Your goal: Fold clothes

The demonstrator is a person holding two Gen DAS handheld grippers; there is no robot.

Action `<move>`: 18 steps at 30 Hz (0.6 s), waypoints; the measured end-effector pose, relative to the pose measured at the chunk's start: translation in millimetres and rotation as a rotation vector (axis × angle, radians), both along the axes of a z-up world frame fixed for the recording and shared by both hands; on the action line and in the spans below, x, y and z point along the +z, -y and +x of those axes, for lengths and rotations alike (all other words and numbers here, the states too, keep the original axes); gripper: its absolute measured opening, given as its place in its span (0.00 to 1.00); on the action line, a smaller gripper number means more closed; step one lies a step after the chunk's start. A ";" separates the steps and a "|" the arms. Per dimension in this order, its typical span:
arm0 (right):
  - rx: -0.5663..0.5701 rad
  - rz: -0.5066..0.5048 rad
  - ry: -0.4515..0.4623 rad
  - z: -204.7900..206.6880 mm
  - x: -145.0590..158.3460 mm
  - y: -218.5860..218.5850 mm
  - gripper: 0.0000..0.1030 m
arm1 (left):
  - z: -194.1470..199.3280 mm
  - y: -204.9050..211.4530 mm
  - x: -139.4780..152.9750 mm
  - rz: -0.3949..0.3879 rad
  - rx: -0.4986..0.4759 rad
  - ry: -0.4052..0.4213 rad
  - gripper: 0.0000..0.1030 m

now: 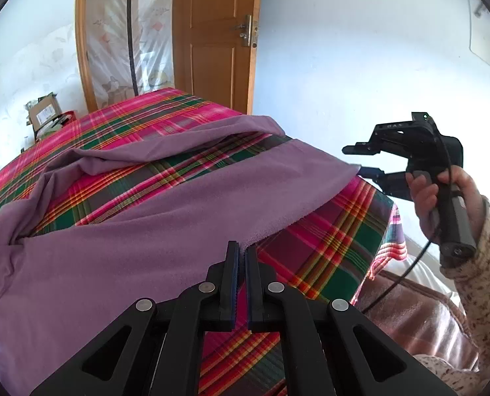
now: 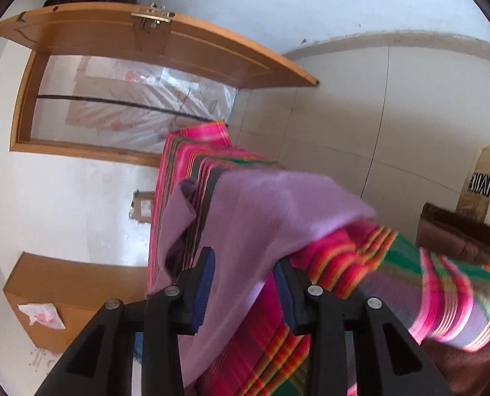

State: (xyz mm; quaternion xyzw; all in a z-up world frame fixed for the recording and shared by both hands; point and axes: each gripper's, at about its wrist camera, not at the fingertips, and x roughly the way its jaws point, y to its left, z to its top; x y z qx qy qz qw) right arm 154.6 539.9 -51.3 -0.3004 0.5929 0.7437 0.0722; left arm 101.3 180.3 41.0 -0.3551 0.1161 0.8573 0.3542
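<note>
A purple garment [image 1: 165,217] lies spread and rumpled over a table covered with a pink and green plaid cloth [image 1: 327,241]. My left gripper [image 1: 241,251] is at the garment's near hem, shut on the hem's edge. My right gripper [image 1: 353,159], held by a hand [image 1: 426,198] in a speckled sleeve, is at the garment's far right corner. In the right wrist view, which is turned on its side, the right gripper [image 2: 245,267] stands open and the purple garment [image 2: 261,211] hangs between its blue-padded fingers [image 2: 205,274].
A wooden door [image 1: 215,33] and a doorway hung with a plastic curtain [image 1: 129,39] stand behind the table. A cardboard box [image 1: 45,112] sits at the far left. A brown blanket [image 1: 419,313] lies low on the right, beside the table's edge.
</note>
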 end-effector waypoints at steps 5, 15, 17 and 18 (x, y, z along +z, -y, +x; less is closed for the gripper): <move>-0.026 0.022 0.025 -6.2 -1.1 -9.7 0.16 | 0.4 0.5 -1.2 0.000 -0.002 0.011 0.03; -0.077 0.134 0.002 13.3 15.3 -12.2 0.03 | 10.3 -6.3 -12.2 -0.035 -0.045 0.036 0.03; -0.076 0.169 -0.003 15.9 23.0 -12.1 0.03 | 11.7 -7.2 -16.8 -0.043 -0.051 0.049 0.03; -0.075 0.190 -0.004 17.3 26.7 -11.3 0.03 | 12.5 -7.6 -19.1 -0.047 -0.055 0.055 0.03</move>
